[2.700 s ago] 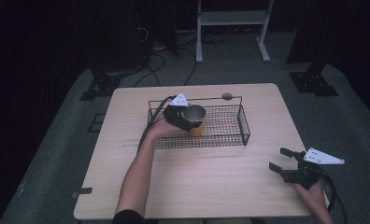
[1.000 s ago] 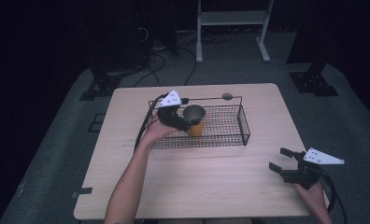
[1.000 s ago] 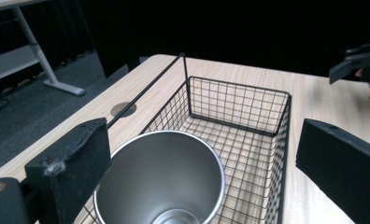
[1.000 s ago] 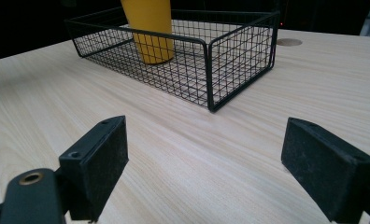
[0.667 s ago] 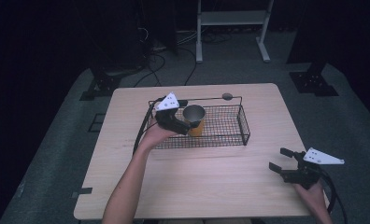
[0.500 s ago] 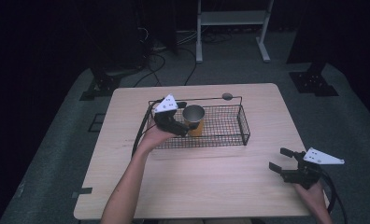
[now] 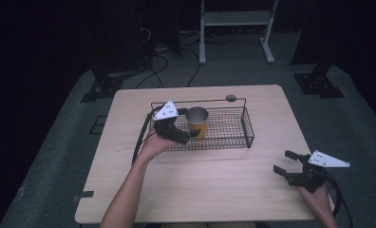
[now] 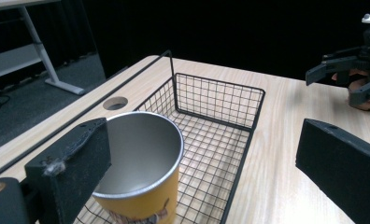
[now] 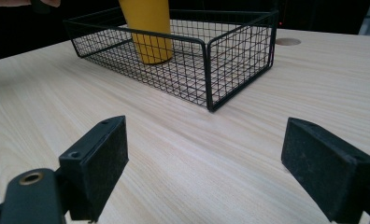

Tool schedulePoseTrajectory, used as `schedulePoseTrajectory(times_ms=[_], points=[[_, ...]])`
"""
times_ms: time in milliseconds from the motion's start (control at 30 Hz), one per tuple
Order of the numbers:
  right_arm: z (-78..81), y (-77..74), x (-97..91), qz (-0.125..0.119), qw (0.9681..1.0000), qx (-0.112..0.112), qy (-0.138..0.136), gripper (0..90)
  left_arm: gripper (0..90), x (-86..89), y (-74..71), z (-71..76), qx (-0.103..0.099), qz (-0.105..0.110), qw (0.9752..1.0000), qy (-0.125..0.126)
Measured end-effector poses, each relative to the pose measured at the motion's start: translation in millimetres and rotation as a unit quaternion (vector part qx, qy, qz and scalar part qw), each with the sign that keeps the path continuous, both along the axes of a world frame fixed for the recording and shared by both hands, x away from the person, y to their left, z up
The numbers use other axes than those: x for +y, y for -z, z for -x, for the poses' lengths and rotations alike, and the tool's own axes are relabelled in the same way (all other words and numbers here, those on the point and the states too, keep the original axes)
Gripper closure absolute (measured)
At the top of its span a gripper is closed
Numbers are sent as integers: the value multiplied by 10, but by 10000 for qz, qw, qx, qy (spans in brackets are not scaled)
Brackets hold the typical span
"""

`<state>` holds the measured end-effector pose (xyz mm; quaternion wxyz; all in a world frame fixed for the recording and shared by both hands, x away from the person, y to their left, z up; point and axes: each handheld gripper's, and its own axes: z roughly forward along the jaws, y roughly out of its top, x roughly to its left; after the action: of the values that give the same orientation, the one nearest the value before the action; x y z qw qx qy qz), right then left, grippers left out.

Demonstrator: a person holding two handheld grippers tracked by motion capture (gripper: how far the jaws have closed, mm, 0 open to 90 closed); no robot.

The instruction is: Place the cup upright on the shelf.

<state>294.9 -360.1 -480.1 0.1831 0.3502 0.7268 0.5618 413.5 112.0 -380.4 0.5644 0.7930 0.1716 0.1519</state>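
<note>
While the right gripper (image 7: 290, 167) waits near the surface's (image 7: 214, 190) front right corner, jaws wide apart and holding nothing, the work is farther off at the basket (image 7: 245, 126). There the cup (image 7: 197, 122) stands upright at the basket's left end, and the left gripper (image 7: 182, 137) hangs just beside it with jaws spread wide, gripping nothing. I judge the cup is set down and let go; next comes drawing that hand clear without knocking it.
</note>
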Motion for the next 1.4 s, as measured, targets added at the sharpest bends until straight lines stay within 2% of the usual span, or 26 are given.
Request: schedulePoseTrajectory(times_ms=[567, 767, 1033, 1400], points=[[1, 0, 1, 2, 10000, 3, 4, 137, 25, 69, 57, 204, -39, 91, 10000, 12], [1, 0, 2, 8, 10000, -3, 1, 137, 25, 88, 85, 285, -66, 32, 10000, 10], [1, 0, 2, 9, 10000, -1, 2, 137, 25, 135, 124, 375, -82, 130, 9999, 7], [0, 1, 3, 15, 10000, 0, 4, 137, 25, 184, 184, 510, -94, 105, 9999, 7]])
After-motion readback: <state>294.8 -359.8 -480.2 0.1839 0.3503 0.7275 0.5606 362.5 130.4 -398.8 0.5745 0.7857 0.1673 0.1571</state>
